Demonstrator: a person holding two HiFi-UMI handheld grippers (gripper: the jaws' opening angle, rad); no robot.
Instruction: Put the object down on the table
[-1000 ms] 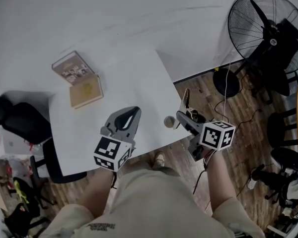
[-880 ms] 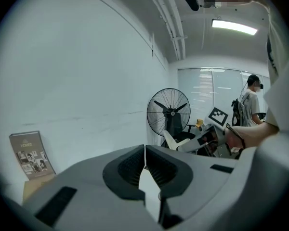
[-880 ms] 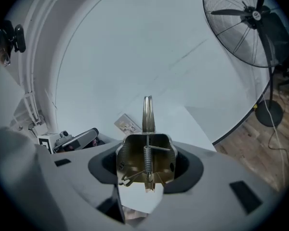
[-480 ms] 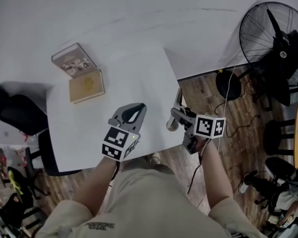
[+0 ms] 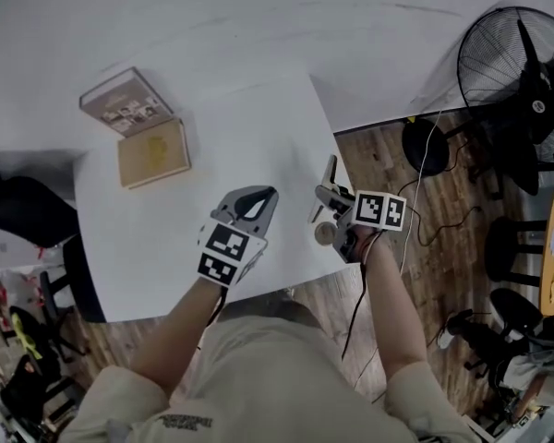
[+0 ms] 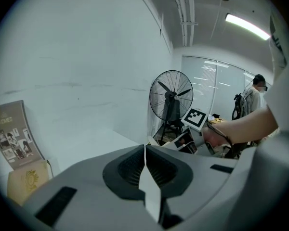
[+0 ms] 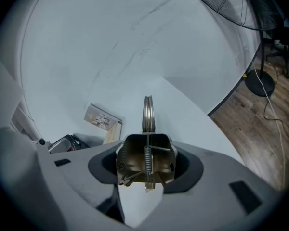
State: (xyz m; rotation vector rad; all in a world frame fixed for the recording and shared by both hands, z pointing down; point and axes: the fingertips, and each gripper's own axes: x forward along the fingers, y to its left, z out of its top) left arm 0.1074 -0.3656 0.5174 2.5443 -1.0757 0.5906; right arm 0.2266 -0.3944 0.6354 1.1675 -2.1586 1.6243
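Observation:
My right gripper [image 5: 337,212] is shut on a bronze-coloured metal tool [image 5: 327,192] with a spring and a thin ring-shaped end. It hangs over the right edge of the white table [image 5: 240,127]. In the right gripper view the tool [image 7: 145,155] fills the gap between the jaws of that gripper [image 7: 145,170], its ring pointing forward over the table [image 7: 183,114]. Whether the tool touches the tabletop I cannot tell. My left gripper [image 5: 257,199] hovers over the table's near part, shut and empty; in the left gripper view its jaws [image 6: 145,154] meet.
A tan book [image 5: 153,151] and a grey picture box [image 5: 125,101] lie at the table's far left. A black standing fan [image 5: 526,72] and cables are on the wood floor to the right. A black chair [image 5: 23,215] stands left. Another person [image 6: 254,97] stands far off.
My right gripper has carried the tool leftward, from beside the table's right edge to over that edge. My left gripper has shifted slightly forward over the table.

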